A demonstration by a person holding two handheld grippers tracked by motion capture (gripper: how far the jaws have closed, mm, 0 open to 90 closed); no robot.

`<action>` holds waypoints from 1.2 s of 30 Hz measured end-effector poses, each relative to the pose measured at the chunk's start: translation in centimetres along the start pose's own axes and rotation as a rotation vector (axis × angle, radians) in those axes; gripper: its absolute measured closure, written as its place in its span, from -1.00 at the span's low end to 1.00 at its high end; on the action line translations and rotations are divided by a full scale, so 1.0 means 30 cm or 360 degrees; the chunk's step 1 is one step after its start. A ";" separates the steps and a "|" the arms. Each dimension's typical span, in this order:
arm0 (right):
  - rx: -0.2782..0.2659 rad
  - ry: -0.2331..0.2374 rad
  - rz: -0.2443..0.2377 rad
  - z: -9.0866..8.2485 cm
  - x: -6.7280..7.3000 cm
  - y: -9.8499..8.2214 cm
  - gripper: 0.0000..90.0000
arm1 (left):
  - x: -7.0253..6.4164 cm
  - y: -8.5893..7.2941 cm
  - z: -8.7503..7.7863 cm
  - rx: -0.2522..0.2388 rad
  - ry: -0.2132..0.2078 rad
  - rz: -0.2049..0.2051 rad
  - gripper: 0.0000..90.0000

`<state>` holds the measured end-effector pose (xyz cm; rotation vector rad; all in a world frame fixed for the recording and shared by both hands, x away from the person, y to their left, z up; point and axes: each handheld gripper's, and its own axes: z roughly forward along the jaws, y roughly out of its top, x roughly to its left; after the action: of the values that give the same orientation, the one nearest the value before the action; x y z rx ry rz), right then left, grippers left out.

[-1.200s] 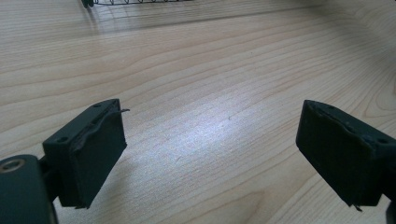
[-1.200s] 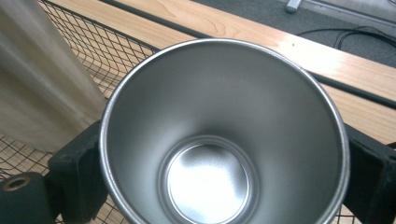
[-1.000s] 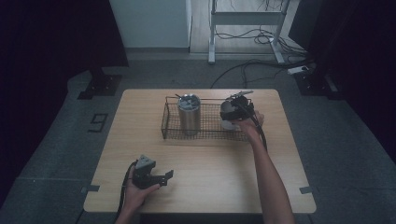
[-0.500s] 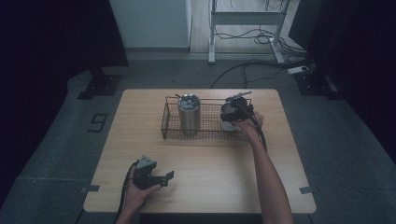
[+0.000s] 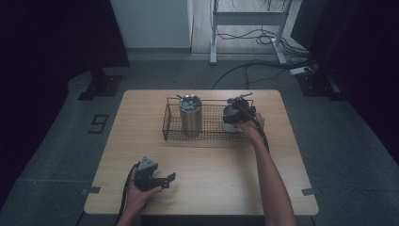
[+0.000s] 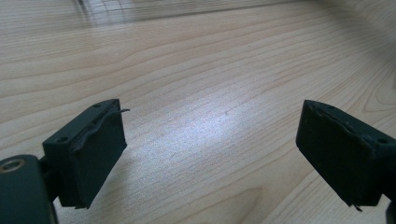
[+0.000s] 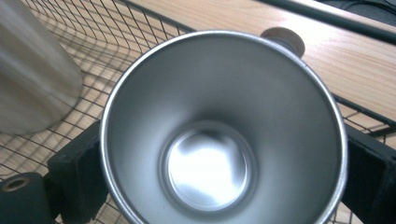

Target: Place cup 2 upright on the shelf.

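Wood-grain table (image 5: 211,165) carried a wire basket (image 5: 207,127) toward its far edge. I had a steel cup (image 7: 224,130) at the basket's right end, and my right gripper (image 5: 239,114) was pinching it, one jaw on each side of the rim, mouth facing the camera. I judged the step to be seating the cup in the basket, so I would have kept it level, clear of the wire rim and of the tall steel tumbler (image 5: 190,114) at the basket's middle. My left gripper (image 5: 162,180) lay spread over bare wood, well short of the basket. Whether the cup's base touched the mesh was hidden from me.
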<state>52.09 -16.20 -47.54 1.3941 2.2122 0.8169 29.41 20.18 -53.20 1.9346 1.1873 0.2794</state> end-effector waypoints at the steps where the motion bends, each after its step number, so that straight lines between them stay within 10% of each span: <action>1: -0.0005 -0.0003 0.0007 -0.001 0.000 -0.001 -0.87 | -0.001 0.000 0.001 0.0000 0.0000 0.0001 -0.81; 36: -0.0400 0.0099 0.0120 -0.211 -0.015 -0.069 -0.83 | 0.008 -0.002 -0.007 -0.0007 0.0021 -0.0007 -0.81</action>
<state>47.05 -18.95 -44.15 1.3507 2.0278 1.1356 29.39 20.51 -53.16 1.9292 1.1983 0.2924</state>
